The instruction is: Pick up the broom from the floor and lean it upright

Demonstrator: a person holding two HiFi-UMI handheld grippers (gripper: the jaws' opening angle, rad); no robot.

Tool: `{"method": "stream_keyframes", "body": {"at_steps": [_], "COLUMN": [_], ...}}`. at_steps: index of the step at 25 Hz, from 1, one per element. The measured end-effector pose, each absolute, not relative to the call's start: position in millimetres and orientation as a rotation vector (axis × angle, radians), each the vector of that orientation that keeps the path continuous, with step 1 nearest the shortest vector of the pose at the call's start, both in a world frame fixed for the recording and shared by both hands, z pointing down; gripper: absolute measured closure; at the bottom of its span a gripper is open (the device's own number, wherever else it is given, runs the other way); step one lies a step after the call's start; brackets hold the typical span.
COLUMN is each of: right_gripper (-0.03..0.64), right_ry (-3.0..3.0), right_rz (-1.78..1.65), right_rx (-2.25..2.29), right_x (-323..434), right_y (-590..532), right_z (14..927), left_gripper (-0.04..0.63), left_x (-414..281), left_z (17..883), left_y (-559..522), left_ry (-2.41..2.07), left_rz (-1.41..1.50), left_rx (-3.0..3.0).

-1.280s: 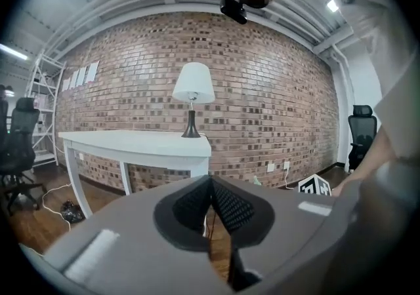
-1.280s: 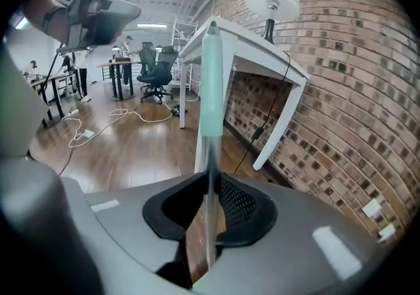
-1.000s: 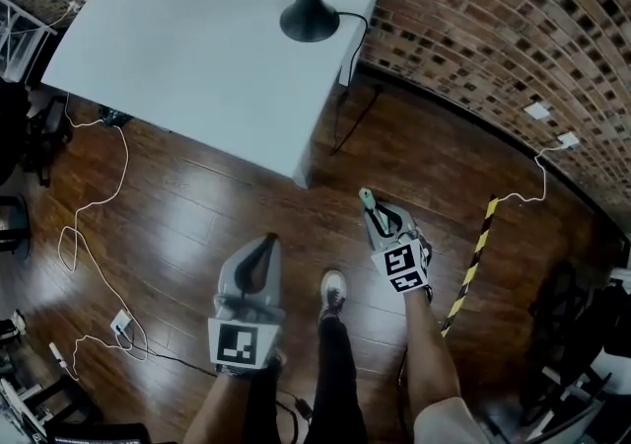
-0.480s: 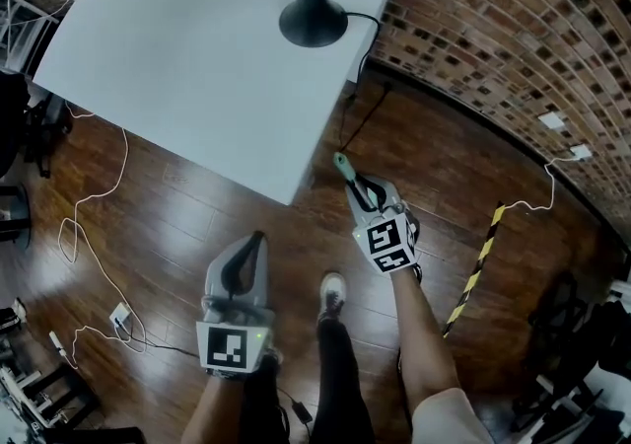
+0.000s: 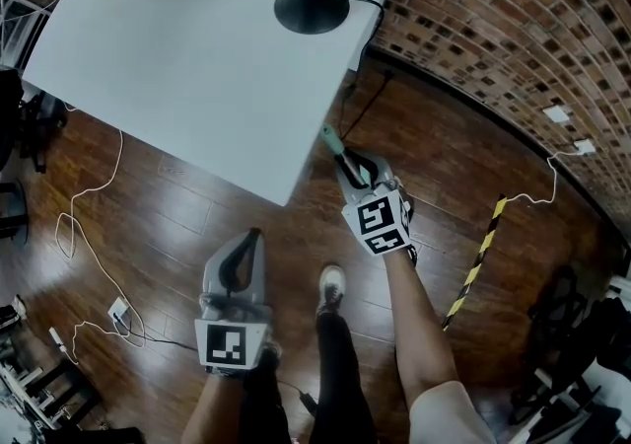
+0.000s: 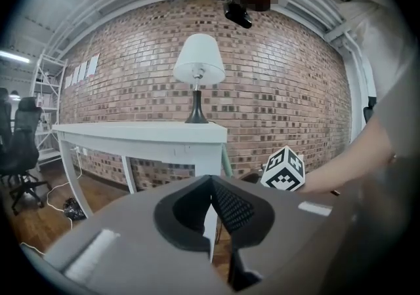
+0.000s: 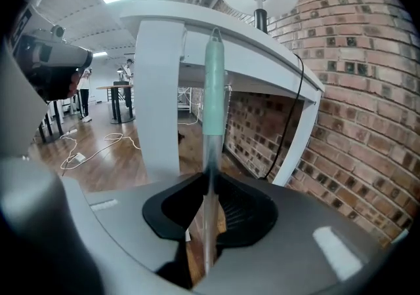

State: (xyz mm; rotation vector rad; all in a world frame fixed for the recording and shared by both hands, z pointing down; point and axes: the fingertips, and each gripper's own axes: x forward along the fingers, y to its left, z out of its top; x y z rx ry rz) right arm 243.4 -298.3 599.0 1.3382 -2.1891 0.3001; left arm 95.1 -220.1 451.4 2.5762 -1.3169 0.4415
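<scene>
Broom handle (image 7: 213, 84) stands upright beside the table (image 7: 161, 64) corner, clenched in our right gripper (image 7: 209, 187) (left gripper (image 6: 211, 183) pinched shut, empty); released tilted, it could slide off the table edge.

From the head view, the white rectangular table (image 5: 177, 67) fills the frame from 10 to 12 o'clock. The black-footed table lamp (image 5: 311, 3) stands on its far edge at 12. The red brick wall (image 5: 493, 37) runs behind the table from 12 round to 3. On the dark wooden floor (image 5: 197, 205), a thin white cable (image 5: 89, 235) trails at 9 and a yellow-and-black striped bar (image 5: 478, 259) lies at 4. The right tool (image 5: 352, 172), just beside the table's near corner, has the green-tipped metal broom handle (image 5: 335, 148) between its jaws. The left tool (image 5: 252, 243) sits at 7, well apart from the table, and a light shoe (image 5: 333, 286) lies between the tools.
</scene>
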Motion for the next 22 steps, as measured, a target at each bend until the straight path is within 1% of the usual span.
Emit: {"method": "stream_keyframes", "body": {"at_steps": [7,13,18,22], "right_gripper": [0.528,0.503,0.468,0.463], "right_ry": [-2.186,-2.154,-2.194,-2.192], "right_rz": [0.271,0.157,0.206,0.199], "right_rx": [1.340,1.306,1.329,1.326], "right_x": [238.2,235.6,237.9,240.6], "right_y": [-303.9,-305.2,-302.9,-304.5], "right_z": [598.1,601.2,600.5,603.5], "left_gripper": [0.597,0.597,0.597,0.597], "left_x": [95.9,95.0,96.2,92.7], "left_z": [455.8,459.8,464.7,470.7], "left_y": [-214.1,-214.0,-210.5,-209.2], "left_ry": [-1.303,-1.297,-1.284,-1.286], "left_rz": [0.438,0.441,0.453,0.475], "left_rx": [2.567,2.564,2.552,2.545]}}
